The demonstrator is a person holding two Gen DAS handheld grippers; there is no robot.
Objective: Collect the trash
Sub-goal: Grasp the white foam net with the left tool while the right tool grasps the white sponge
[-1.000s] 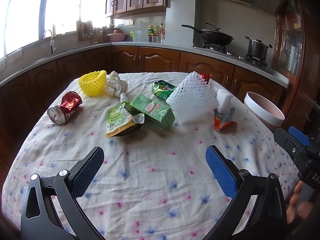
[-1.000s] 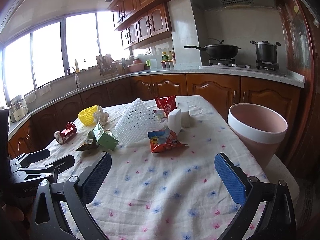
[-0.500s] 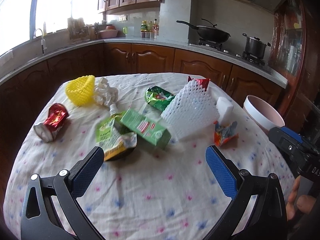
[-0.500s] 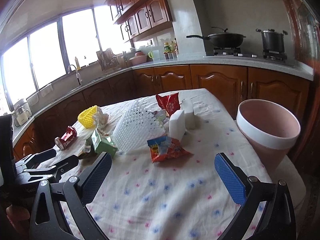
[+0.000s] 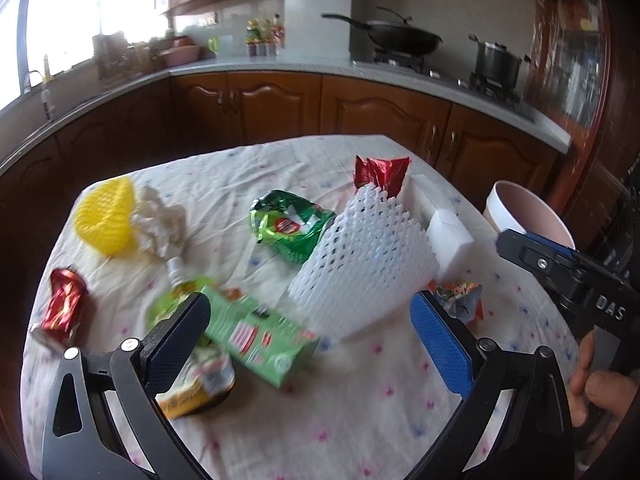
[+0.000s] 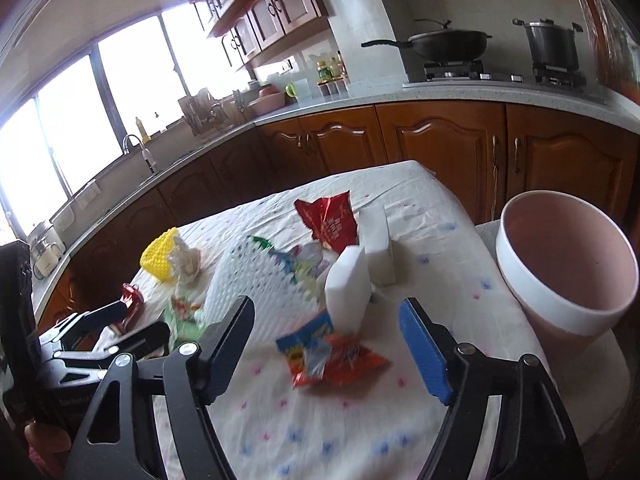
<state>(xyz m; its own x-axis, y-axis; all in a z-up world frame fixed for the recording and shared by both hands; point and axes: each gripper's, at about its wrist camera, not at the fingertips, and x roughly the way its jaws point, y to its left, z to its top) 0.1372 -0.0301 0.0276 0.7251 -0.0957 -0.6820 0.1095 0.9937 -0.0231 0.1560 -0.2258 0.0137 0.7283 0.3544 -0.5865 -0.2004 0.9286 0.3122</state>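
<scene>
Closing in on the table (image 6: 360, 432), I see my right gripper (image 6: 326, 344) fingers narrowing, still apart around the snack wrapper (image 6: 328, 356), unpinched. Left gripper (image 5: 310, 338) fingers gape over the green carton (image 5: 260, 336); bin (image 6: 568, 272) waits rightward.

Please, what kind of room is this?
Most likely a home kitchen: a black wok and a steel pot stand on a gas stove, brown wooden cabinets run under a grey countertop, and a sink tap stands by the window.
</scene>
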